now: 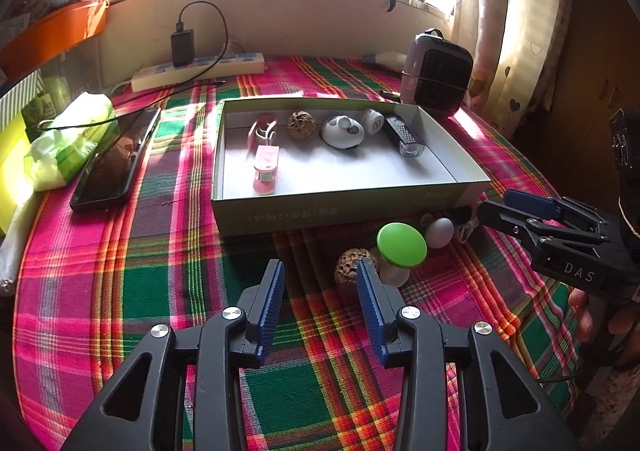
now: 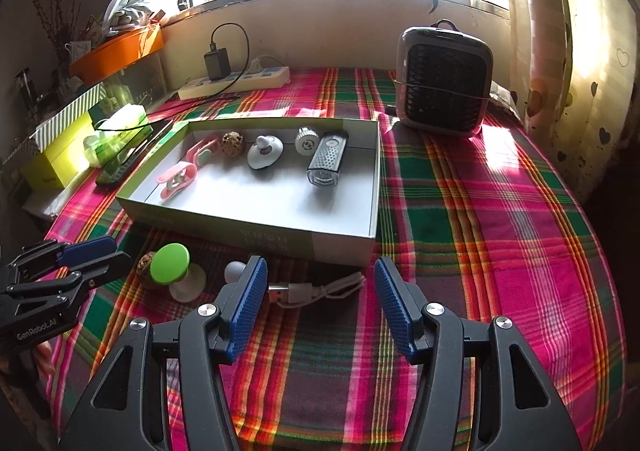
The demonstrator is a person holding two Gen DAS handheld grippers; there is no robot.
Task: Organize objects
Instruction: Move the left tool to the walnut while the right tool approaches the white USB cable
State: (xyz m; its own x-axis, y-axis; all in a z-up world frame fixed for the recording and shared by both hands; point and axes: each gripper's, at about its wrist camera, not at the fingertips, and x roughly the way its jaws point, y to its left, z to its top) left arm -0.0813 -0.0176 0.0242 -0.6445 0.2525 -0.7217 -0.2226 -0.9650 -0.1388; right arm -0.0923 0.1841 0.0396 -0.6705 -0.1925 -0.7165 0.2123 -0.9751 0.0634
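Note:
An open cardboard box (image 1: pixel 344 207) (image 2: pixel 344 247) lies on the plaid cloth and holds pink clips (image 1: pixel 265 169), a walnut (image 1: pixel 301 124), a white round gadget (image 1: pixel 343 131), a white knob (image 1: pixel 373 120) and a black bike light (image 1: pixel 404 139). In front of the box lie a green-capped mushroom toy (image 1: pixel 401 244) (image 2: pixel 170 263), a second walnut (image 1: pixel 349 265), a pale egg (image 1: pixel 439 232) and a white USB cable (image 2: pixel 316 291). My left gripper (image 1: pixel 320 271) is open, its right finger beside the walnut. My right gripper (image 2: pixel 320 271) is open, with the cable between its fingers.
A phone (image 1: pixel 116 159) and a green tissue pack (image 1: pixel 72 139) lie left of the box. A power strip (image 1: pixel 200 71) with a charger sits at the back. A small grey heater (image 1: pixel 436 75) stands at the back right. Curtains hang on the right.

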